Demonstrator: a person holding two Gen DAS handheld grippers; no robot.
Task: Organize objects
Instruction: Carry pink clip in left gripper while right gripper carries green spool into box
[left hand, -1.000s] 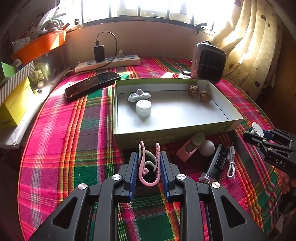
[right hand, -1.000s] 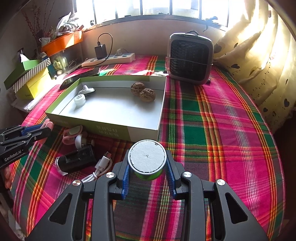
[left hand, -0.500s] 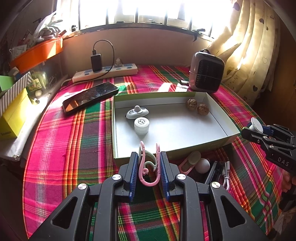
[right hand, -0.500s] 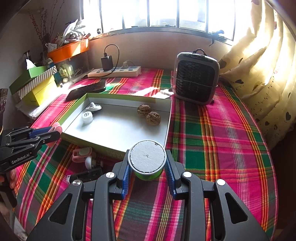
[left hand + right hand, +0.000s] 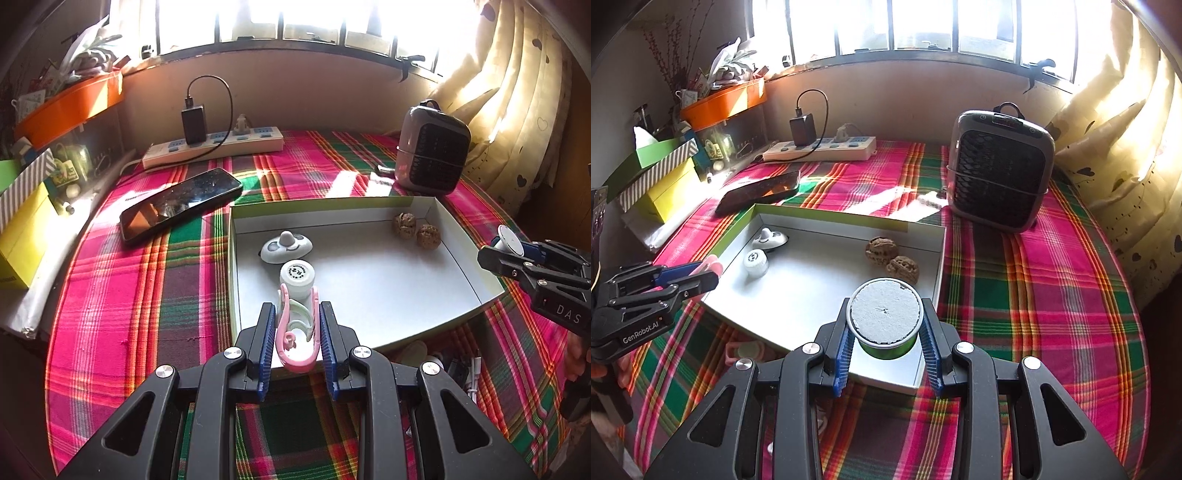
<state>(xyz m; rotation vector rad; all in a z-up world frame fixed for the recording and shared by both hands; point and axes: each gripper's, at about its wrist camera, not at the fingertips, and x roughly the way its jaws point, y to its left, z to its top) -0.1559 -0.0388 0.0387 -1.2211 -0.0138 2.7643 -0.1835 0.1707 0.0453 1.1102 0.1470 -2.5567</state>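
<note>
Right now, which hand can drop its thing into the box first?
Either, nearly. The left gripper holds its pink clip over the box's near edge; the right gripper holds its green tin just over its corner.

In the left view, the box's [image 5: 476, 291] near wall hides most of the small things [image 5: 413, 350] at the lower right. A white cable [image 5: 474, 373] peeks out there. In the right view, the pink thing [image 5: 746, 350] at the lower left is half hidden by the fingers [image 5: 842, 354]. The yellow box [image 5: 22, 236] is cut off at the left edge. The label on the white cap [image 5: 297, 271] is too small to read.
</note>
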